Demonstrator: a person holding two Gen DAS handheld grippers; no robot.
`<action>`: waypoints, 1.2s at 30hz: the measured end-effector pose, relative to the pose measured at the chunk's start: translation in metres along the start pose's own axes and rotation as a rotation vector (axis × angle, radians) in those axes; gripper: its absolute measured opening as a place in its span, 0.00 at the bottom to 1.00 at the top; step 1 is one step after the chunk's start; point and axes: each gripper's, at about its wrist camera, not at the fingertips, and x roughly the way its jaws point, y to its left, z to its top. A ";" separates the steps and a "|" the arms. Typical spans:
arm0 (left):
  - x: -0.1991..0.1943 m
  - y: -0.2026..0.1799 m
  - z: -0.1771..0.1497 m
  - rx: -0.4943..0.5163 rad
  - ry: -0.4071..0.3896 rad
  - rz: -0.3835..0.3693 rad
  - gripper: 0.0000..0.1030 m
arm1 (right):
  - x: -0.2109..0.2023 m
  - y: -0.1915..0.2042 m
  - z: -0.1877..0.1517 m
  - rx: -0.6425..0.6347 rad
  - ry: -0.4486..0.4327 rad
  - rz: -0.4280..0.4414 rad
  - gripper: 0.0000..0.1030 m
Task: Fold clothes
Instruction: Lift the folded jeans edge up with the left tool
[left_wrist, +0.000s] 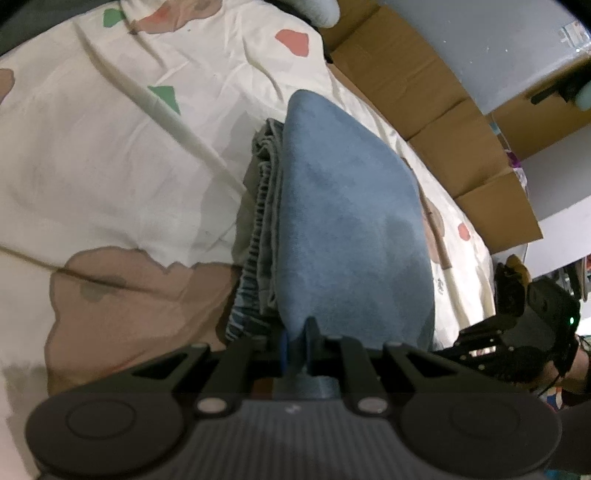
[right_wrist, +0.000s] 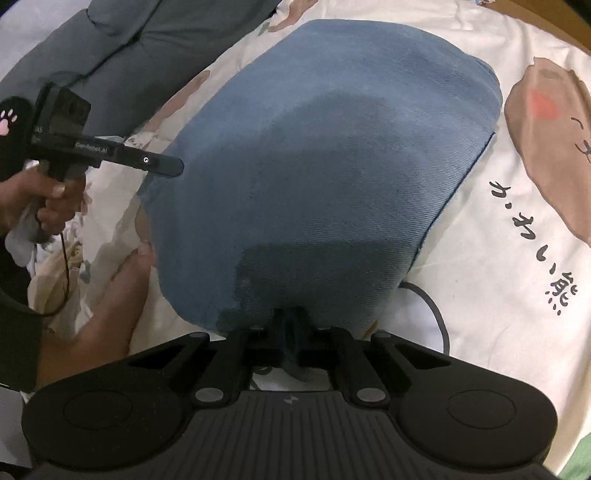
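A folded blue denim garment (right_wrist: 325, 173) lies on a cream patterned bedsheet (right_wrist: 498, 258). My right gripper (right_wrist: 291, 325) is shut on its near edge, with cloth bunched between the jaws. In the left wrist view the same blue garment (left_wrist: 343, 221) rises as a fold, its grey elastic waistband (left_wrist: 262, 229) showing along the left side. My left gripper (left_wrist: 295, 343) is shut on its near corner. In the right wrist view the left gripper (right_wrist: 110, 155) appears from the side at the garment's left edge, held by a hand (right_wrist: 44, 199).
A grey garment (right_wrist: 147, 40) lies on the bed at the far left of the right wrist view. Brown cardboard boxes (left_wrist: 424, 96) line the bed's far edge in the left wrist view. The person's bare foot (right_wrist: 110, 295) rests on the sheet beside the denim.
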 end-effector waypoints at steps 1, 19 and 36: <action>-0.001 0.000 0.000 -0.008 -0.002 -0.007 0.10 | -0.001 0.000 0.001 -0.002 0.002 0.004 0.08; -0.005 0.010 -0.028 -0.173 -0.023 -0.208 0.61 | -0.018 0.009 0.012 -0.008 -0.081 0.061 0.07; 0.068 -0.023 -0.052 -0.159 0.134 -0.379 0.59 | -0.002 0.016 0.012 -0.008 -0.054 0.061 0.07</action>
